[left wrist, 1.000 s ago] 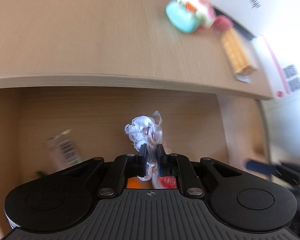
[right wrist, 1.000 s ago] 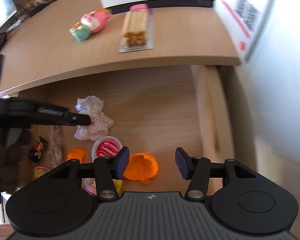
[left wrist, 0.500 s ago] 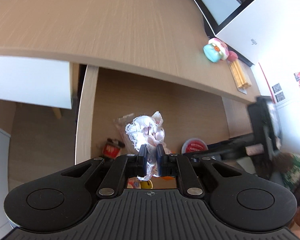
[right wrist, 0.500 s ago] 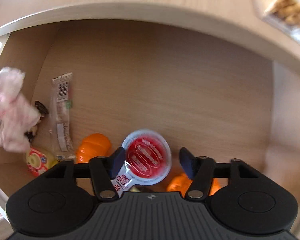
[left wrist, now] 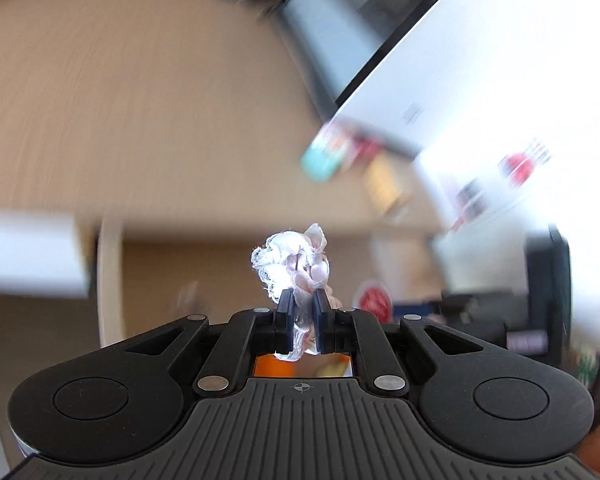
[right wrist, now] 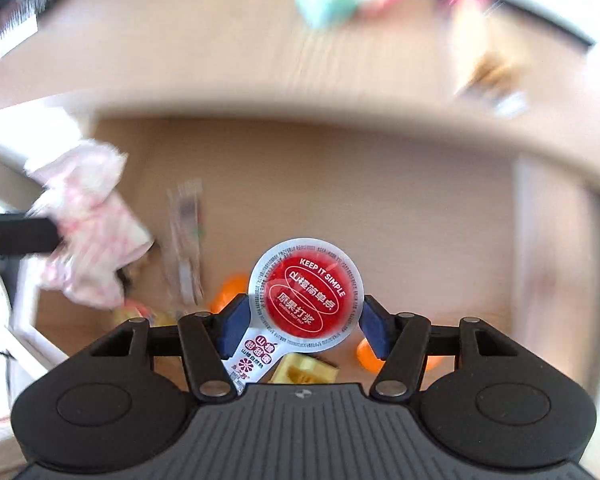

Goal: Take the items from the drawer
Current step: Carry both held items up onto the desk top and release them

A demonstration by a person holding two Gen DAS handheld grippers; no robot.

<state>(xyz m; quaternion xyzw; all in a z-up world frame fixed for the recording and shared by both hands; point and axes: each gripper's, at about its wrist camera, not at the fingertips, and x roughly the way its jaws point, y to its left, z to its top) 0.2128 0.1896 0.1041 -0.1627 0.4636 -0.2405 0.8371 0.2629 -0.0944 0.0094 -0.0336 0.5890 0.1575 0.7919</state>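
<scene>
Seemingly gripped, the jelly cup (right wrist: 306, 298) sits lid-up, its tab (right wrist: 249, 364) trailing lower-left.

Round red foil lid of jelly cup (right wrist: 307, 297): "KEEP IT SIMPLE" printed along upper rim; Chinese characters "山楂简单点" and "原果打浆" set in two ovals below. Smaller print around lid edge unreadable.

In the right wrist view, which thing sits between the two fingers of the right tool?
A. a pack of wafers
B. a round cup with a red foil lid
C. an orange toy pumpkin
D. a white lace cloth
B: the round cup with a red foil lid sits between the blue pads of the right tool, whose jaws are closing, above the drawer.
</scene>
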